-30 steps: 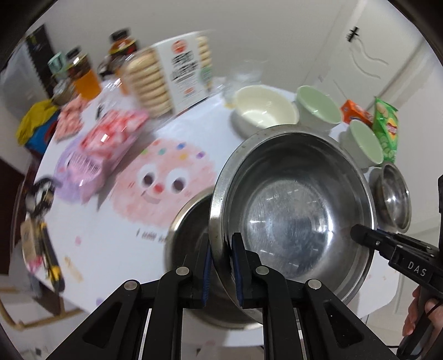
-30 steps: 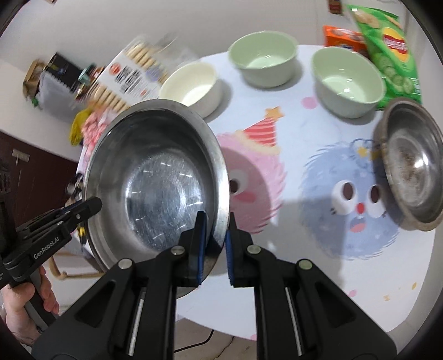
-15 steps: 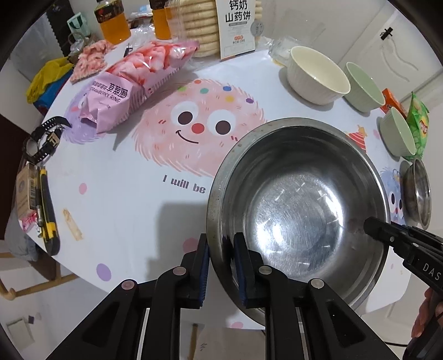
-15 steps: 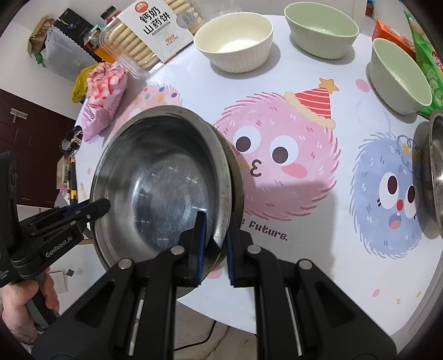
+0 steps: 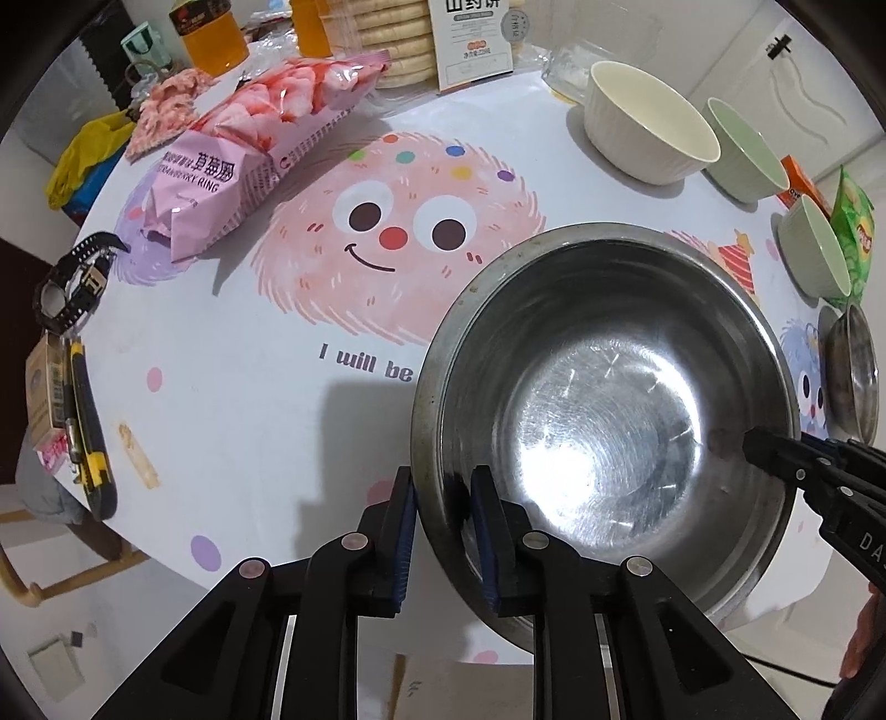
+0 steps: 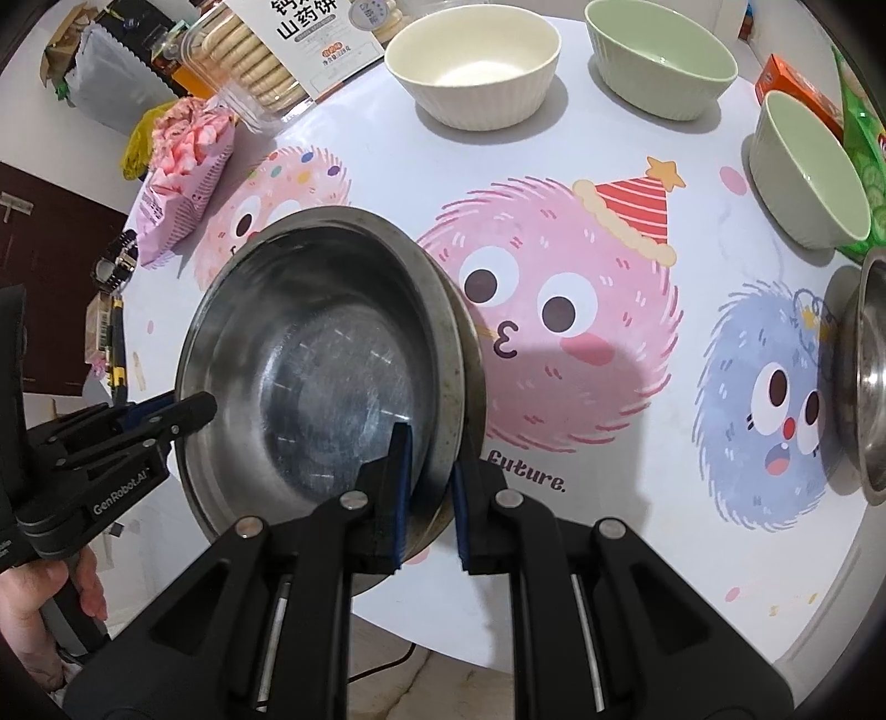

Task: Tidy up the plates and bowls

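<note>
The large steel bowl sits nested in a second steel bowl near the front edge of the desk, partly over the edge, the lower one showing only as a rim along the right side in the right wrist view. The left tongs straddle the near rim of the large steel bowl, one blue-padded finger outside and one inside; the pads look slightly apart from the metal, so I cannot tell if they are clamping it. The right tongs likewise straddle the rim on the opposite side, with the inner pad near the wall and a visible gap at the outer pad, so they look apart. Further back on the desk stand a cream bowl and two green bowls, well apart from the stack. A small steel bowl sits at the right edge. To the left lie a pink snack bag and a box of biscuits, with a watch near the desk's left edge.
</note>
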The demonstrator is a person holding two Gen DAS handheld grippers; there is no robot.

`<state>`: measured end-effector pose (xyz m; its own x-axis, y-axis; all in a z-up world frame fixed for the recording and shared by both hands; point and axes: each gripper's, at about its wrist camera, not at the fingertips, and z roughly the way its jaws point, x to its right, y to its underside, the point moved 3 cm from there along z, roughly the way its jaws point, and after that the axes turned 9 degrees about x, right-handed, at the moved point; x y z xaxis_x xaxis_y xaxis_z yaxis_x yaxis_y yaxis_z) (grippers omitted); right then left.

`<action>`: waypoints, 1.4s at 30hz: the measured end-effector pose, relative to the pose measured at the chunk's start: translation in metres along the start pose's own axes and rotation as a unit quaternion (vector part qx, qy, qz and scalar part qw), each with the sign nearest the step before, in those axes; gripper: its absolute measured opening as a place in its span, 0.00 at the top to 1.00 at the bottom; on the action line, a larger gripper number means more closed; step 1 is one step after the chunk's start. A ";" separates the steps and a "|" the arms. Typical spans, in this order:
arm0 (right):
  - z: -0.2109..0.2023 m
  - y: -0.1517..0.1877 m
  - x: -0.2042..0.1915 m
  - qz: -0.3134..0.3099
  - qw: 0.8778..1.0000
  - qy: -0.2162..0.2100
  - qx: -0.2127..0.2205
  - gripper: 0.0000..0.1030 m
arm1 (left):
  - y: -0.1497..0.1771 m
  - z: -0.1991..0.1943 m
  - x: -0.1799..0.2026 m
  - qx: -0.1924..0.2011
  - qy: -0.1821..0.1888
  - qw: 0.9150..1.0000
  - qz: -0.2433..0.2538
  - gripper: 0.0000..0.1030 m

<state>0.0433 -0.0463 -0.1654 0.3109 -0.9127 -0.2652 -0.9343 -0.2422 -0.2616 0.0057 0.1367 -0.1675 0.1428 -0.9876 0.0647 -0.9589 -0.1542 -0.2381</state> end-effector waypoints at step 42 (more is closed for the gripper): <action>-0.083 0.048 0.110 0.154 0.980 0.069 0.107 0.00 | -0.032 -0.039 0.121 0.066 0.095 0.983 0.144 0.00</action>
<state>0.0180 -0.1857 -0.1299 -0.0209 -0.9708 -0.2389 -0.9178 0.1134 -0.3806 0.0443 0.0234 -0.1144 -0.1908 -0.9698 0.1518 -0.9105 0.1170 -0.3965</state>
